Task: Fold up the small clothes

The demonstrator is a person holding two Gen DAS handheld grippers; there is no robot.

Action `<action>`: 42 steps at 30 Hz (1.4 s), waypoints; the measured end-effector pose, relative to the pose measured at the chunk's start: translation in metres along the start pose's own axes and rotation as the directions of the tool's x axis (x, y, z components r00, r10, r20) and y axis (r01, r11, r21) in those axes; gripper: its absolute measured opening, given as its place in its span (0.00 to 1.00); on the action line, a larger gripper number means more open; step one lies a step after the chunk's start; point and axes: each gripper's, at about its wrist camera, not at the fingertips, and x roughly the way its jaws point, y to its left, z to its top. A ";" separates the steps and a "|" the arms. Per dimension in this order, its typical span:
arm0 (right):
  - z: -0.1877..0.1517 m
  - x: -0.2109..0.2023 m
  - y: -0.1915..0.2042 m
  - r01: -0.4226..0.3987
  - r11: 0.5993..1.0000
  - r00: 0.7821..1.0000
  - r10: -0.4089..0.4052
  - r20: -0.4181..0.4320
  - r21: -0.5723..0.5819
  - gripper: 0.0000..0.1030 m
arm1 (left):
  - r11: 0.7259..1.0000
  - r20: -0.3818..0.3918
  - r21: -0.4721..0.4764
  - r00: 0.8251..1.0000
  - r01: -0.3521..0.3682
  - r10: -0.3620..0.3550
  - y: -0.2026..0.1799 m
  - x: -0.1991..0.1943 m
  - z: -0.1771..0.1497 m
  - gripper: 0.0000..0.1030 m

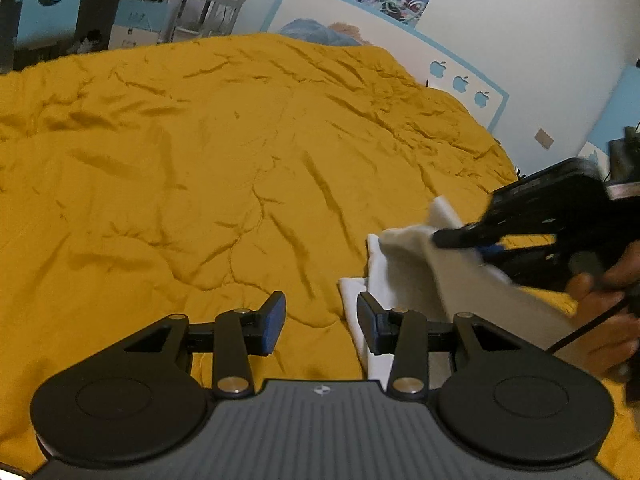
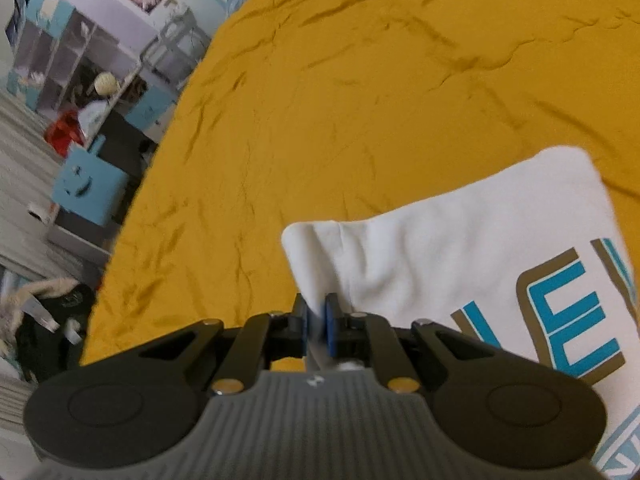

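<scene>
A small white shirt (image 2: 460,240) with blue and brown lettering lies on the mustard-yellow bedspread (image 2: 340,100). My right gripper (image 2: 316,320) is shut on the shirt's left edge and lifts it off the bed. In the left wrist view the shirt (image 1: 404,264) hangs raised at the right, pinched by the right gripper (image 1: 444,237), held by a hand. My left gripper (image 1: 321,322) is open and empty, low over the bedspread (image 1: 200,160), just left of the shirt's near edge.
The bed's far edge meets a white and blue headboard (image 1: 460,68) with apple cutouts. A pale blue chair (image 1: 48,4) and shelves (image 2: 68,56) stand beyond the bed's left side. Dark clothing (image 2: 52,320) lies on the floor.
</scene>
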 end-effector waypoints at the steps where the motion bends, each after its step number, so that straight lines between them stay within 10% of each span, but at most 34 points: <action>1: -0.003 0.010 0.000 0.012 1.000 1.000 -0.012 -0.017 0.003 0.03 | 1.000 -0.005 -0.003 1.000 -0.002 0.002 0.002 0.002 -0.001 0.46; 10: -0.018 0.051 -0.001 0.059 0.998 0.992 -0.062 -0.113 -0.034 0.10 | 0.999 -0.037 -0.036 0.999 -0.036 0.035 0.007 -0.002 -0.001 0.46; 13: -0.021 0.027 0.017 0.015 0.995 0.993 -0.027 -0.116 -0.096 0.24 | 0.999 -0.039 -0.036 0.999 -0.034 0.032 0.004 -0.012 -0.001 0.46; 21: -0.062 -0.099 0.020 -0.132 0.961 0.991 0.125 -0.046 -0.244 0.24 | 0.993 -0.049 -0.095 0.995 0.077 -0.082 -0.010 -0.054 -0.010 0.46; 26: -0.092 -0.153 -0.020 -0.071 0.941 0.996 0.083 0.024 -0.330 0.30 | 0.955 -0.077 -0.218 0.972 0.199 -0.221 -0.009 -0.069 -0.027 0.51; 36: -0.167 -0.184 -0.127 0.128 0.918 0.989 -0.090 0.115 -0.375 0.38 | 0.907 -0.180 -0.372 0.943 0.199 -0.281 0.002 -0.032 -0.063 0.56; 42: -0.196 -0.168 -0.154 0.198 0.882 0.979 -0.156 0.131 -0.427 0.39 | 0.909 -0.154 -0.376 0.955 0.181 -0.254 0.002 -0.018 -0.058 0.29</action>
